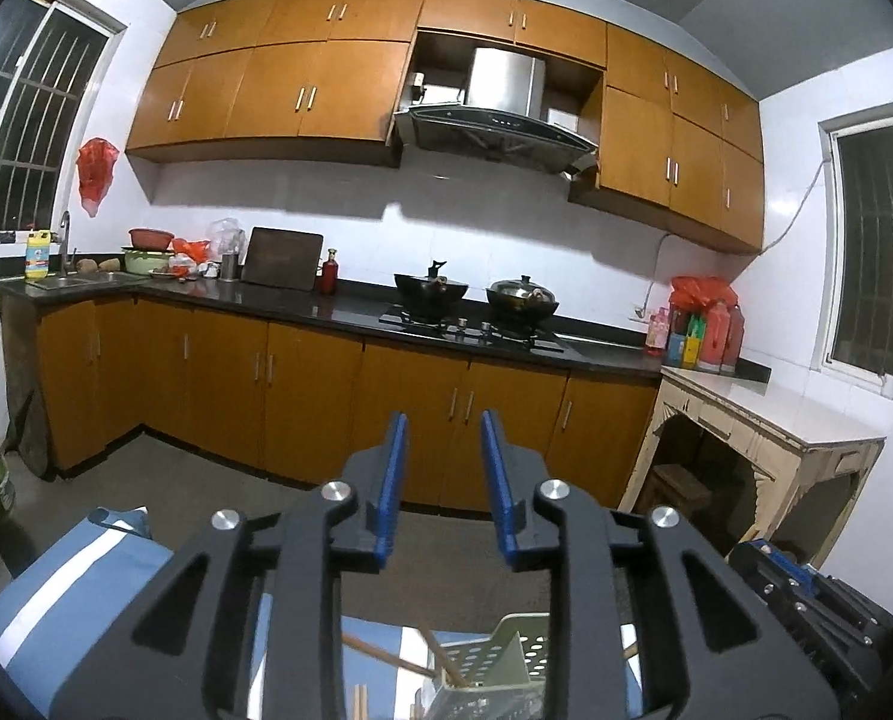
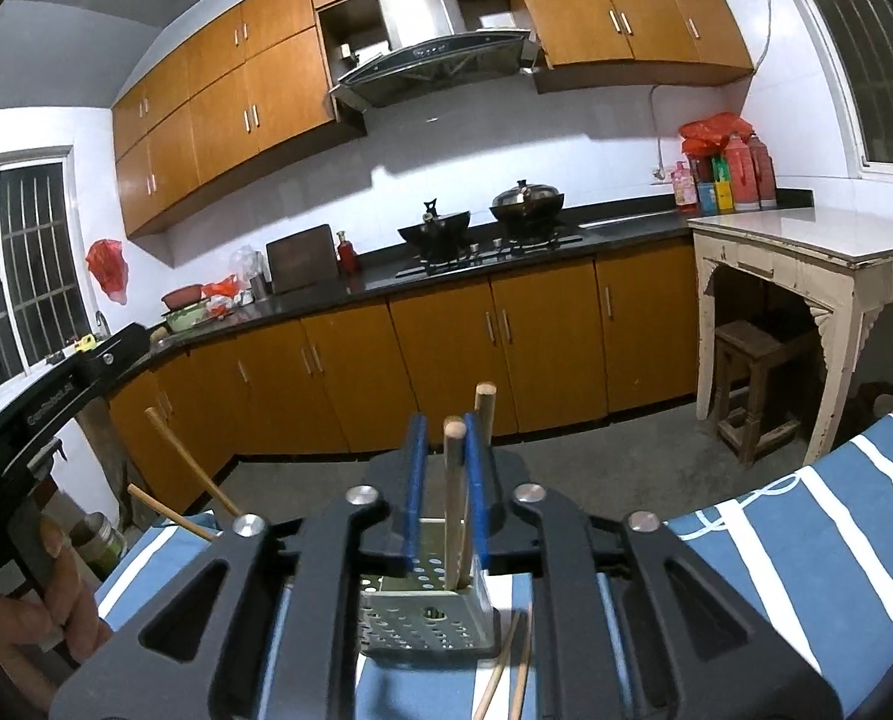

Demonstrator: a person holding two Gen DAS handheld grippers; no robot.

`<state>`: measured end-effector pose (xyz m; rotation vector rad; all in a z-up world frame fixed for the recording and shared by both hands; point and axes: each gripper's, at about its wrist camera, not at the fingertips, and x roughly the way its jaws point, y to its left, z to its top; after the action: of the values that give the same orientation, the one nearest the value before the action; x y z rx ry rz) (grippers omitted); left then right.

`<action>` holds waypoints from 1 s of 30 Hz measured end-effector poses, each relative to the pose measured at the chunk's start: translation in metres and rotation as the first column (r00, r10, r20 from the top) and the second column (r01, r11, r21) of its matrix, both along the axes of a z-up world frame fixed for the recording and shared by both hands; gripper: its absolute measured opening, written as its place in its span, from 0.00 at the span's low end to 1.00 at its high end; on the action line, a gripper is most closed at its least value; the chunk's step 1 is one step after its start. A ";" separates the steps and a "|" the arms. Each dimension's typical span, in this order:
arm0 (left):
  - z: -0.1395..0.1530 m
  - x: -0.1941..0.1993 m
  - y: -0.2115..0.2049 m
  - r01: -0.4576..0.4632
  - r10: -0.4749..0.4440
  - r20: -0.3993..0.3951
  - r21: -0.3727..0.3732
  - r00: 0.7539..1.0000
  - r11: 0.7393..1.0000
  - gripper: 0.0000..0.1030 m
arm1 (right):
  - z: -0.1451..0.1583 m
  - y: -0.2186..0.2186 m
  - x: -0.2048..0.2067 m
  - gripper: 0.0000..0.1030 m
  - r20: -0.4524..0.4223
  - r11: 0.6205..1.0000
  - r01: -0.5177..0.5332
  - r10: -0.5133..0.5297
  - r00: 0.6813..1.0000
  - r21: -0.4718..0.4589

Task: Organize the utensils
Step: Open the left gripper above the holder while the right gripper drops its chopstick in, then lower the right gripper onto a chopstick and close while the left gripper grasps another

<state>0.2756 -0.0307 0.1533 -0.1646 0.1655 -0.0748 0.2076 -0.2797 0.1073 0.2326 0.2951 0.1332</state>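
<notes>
Nearest the right wrist camera is the right gripper (image 2: 446,438), whose blue fingers (image 2: 415,480) stand a small way apart with a wooden handle (image 2: 453,498) rising in the gap; whether the pads actually press it cannot be told. A second wooden handle (image 2: 483,420) leans just beside the right-hand finger. Both drop into the perforated utensil holder (image 2: 428,618), which stands on the blue-and-white striped cloth (image 2: 794,552) directly under the gripper. Starting from the left of that view, the person's hand (image 2: 44,594) wraps the dark grip of the left gripper's body (image 2: 56,396); next come two wooden sticks (image 2: 188,462) slanting up from behind the gripper frame, then the holder, then a pair of chopsticks (image 2: 509,660) lying on the cloth just to the holder's right. In the left wrist view the left gripper (image 1: 443,468) has its jaws parted with only air between them, pointing toward the orange cabinets (image 1: 302,396); the holder's rim and a stick show through the frame at the bottom. Farther right stand the stove with two pots (image 1: 476,294) and the pale side table (image 1: 794,420).
</notes>
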 end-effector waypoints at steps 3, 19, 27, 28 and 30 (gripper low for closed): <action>0.003 -0.013 0.009 -0.006 0.006 -0.010 -0.012 1.000 1.000 0.30 | 0.006 -0.002 -0.012 0.20 0.010 1.000 0.007 -0.007 1.000 -0.005; -0.092 -0.102 0.052 -0.013 0.027 -0.201 0.073 0.979 0.997 0.39 | -0.084 -0.026 -0.064 0.21 -0.222 0.999 0.031 -0.038 0.974 -0.033; -0.176 -0.112 0.066 0.013 0.019 -0.404 0.077 0.915 0.997 0.39 | -0.173 -0.005 -0.043 0.20 -0.459 0.999 -0.026 0.014 0.888 -0.020; -0.182 -0.114 0.067 0.013 0.019 -0.417 0.075 0.909 0.997 0.39 | -0.179 -0.002 -0.038 0.20 -0.477 0.999 -0.028 0.014 0.879 -0.022; -0.192 -0.114 0.069 0.015 0.018 -0.440 0.072 0.898 0.997 0.39 | -0.182 -0.001 -0.034 0.20 -0.490 0.999 -0.028 0.012 0.872 -0.026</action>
<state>0.1618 0.0384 -0.0386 -0.1055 0.6228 -0.0282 0.1735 -0.2807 -0.0751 0.2292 0.8081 0.0876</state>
